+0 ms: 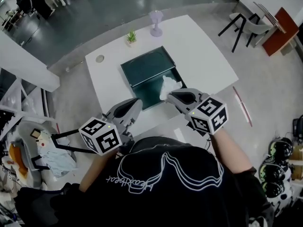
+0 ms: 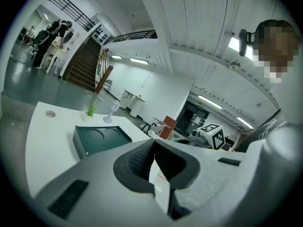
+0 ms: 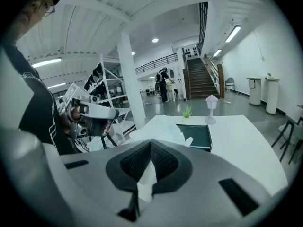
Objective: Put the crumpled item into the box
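**A:** On the left, the left gripper hovered pinched shut with nothing in it, just beside the near left corner of the dark green box.

**B:** And the right gripper was clamped on the crumpled white tissue, right over the box's near right corner. The box lay just ahead and below, so the right was the nearer hand

Dark green box, white crumpled item, white table.

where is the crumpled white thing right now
In the head view the crumpled white item sits just right of centre, pinched by the right gripper over the near right corner of the green box.
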Tool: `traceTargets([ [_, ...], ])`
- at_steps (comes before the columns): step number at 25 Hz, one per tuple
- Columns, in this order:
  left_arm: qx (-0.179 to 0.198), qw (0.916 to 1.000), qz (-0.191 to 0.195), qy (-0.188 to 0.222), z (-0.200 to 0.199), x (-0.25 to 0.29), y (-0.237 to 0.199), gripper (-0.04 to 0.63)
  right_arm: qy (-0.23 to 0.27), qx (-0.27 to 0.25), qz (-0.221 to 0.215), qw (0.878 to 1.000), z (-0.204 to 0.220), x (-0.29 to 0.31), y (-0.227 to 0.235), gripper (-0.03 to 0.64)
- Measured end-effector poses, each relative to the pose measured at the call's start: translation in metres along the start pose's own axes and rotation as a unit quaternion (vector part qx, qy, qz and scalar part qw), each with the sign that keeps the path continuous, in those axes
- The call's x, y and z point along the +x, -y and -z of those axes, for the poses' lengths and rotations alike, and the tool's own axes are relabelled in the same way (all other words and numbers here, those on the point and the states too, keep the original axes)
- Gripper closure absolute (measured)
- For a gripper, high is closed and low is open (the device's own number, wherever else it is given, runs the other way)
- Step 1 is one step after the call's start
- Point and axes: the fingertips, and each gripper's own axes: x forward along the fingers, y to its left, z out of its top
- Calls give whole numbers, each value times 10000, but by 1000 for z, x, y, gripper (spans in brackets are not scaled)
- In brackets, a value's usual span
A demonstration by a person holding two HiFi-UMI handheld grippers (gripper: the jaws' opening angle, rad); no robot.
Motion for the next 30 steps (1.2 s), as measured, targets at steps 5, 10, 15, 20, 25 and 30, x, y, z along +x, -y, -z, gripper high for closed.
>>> traceTargets([
  [5, -60, 9990, -361, 255, -13, 2, -16, 591, -664, -608, -488, 9947, 14, 30, 12, 611],
  [10, -165, 9965, -680, 460, -11, 1, -27, 591, -1085, -1126, -767, 9847, 31, 53, 22, 610],
  [15, -232, 9930, -995, 593, -6, -4, -38, 591, -1492, -1465, -1076, 9720, 52, 78, 31, 609],
  [20, -353, 9883, -1316, 691, -3, -10, -53, 591, -1973, -1836, -1380, 9531, 71, 103, 37, 609],
  [25, -416, 9847, -1522, 739, -5, -16, -67, 591, -2396, -2076, -1543, 9358, 89, 125, 44, 609],
  [30, -458, 9819, -1656, 792, -6, -23, -80, 591, -2713, -2286, -1611, 9210, 103, 139, 48, 607],
])
